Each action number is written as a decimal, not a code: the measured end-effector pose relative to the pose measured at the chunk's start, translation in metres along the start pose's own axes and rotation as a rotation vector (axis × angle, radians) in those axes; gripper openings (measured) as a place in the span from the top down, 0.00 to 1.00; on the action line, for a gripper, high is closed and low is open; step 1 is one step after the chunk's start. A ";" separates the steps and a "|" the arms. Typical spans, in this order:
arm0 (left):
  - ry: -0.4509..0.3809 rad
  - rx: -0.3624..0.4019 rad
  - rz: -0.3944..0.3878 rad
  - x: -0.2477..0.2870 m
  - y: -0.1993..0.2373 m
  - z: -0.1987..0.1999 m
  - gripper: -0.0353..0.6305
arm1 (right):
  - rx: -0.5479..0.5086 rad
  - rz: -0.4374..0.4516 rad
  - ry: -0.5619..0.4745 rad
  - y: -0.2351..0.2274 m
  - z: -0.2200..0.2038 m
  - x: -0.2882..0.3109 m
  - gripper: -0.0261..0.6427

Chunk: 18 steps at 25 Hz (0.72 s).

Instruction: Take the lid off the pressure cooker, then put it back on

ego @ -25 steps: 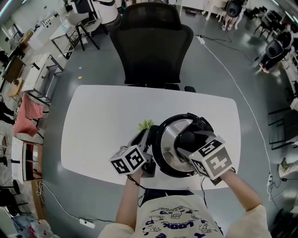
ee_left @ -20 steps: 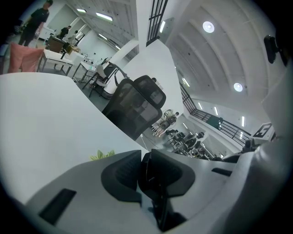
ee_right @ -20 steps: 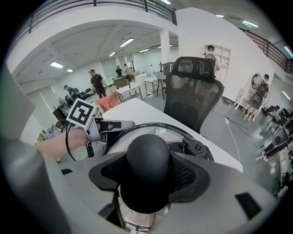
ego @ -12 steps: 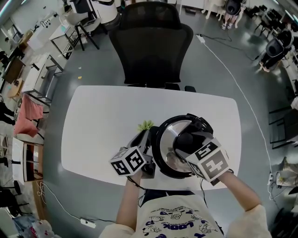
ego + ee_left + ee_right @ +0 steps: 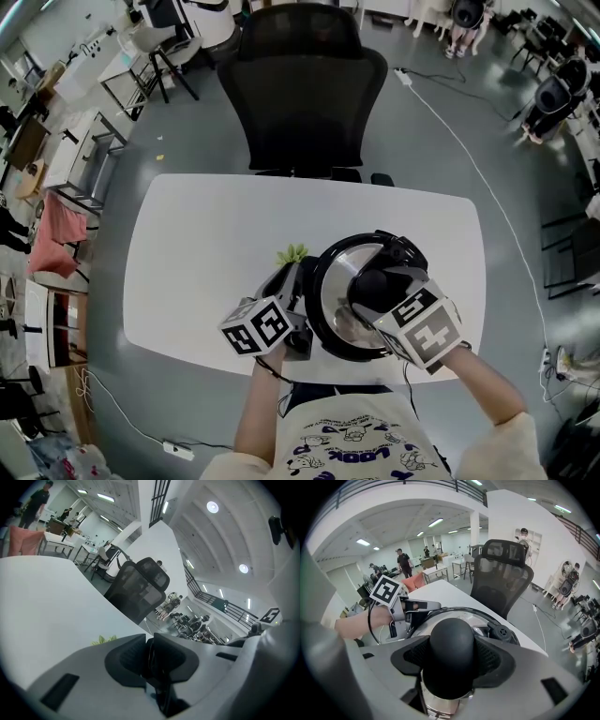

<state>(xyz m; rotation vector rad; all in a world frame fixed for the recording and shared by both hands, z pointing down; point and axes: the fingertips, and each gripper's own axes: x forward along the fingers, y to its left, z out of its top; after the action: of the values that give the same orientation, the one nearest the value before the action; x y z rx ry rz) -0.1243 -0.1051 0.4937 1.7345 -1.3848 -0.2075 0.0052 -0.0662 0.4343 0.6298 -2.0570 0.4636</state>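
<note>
A steel pressure cooker (image 5: 330, 328) stands near the front edge of the white table (image 5: 206, 244), with its lid (image 5: 342, 272) on. My right gripper (image 5: 375, 284) comes down from above and is shut on the lid's round black knob (image 5: 451, 653), whose pads press both its sides. My left gripper (image 5: 296, 286) reaches in low from the left of the pot. Its jaws have just been closing, and a thin black part of the cooker's side handle (image 5: 155, 667) sits clamped between them. In the right gripper view the left gripper (image 5: 419, 606) lies against the lid's left rim.
A black valve (image 5: 502, 632) sits on the lid's far right. A small green leafy thing (image 5: 292, 252) lies on the table just beyond the left gripper. A black office chair (image 5: 305, 84) stands behind the table. A cable runs across the floor at right.
</note>
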 end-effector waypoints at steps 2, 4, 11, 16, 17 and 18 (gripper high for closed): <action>0.002 0.000 0.000 0.001 0.000 0.000 0.85 | 0.001 0.000 -0.003 -0.002 0.000 0.000 0.52; 0.002 -0.002 0.001 0.001 0.000 0.001 0.85 | 0.008 0.008 -0.011 -0.002 0.001 0.000 0.52; 0.002 -0.001 0.006 0.003 0.001 0.002 0.85 | -0.012 0.021 -0.007 -0.001 0.001 0.001 0.51; 0.001 -0.007 0.005 0.004 0.001 0.002 0.84 | -0.037 0.038 -0.001 0.002 0.002 0.001 0.52; 0.000 -0.011 0.004 0.004 0.001 0.002 0.84 | -0.040 0.043 -0.003 0.002 0.002 0.001 0.52; 0.000 -0.014 0.003 0.004 0.001 0.002 0.84 | -0.042 0.047 -0.005 0.002 0.002 0.001 0.52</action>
<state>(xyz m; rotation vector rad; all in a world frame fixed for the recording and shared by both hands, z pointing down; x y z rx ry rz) -0.1246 -0.1097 0.4951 1.7210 -1.3824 -0.2149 0.0020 -0.0660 0.4336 0.5595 -2.0844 0.4451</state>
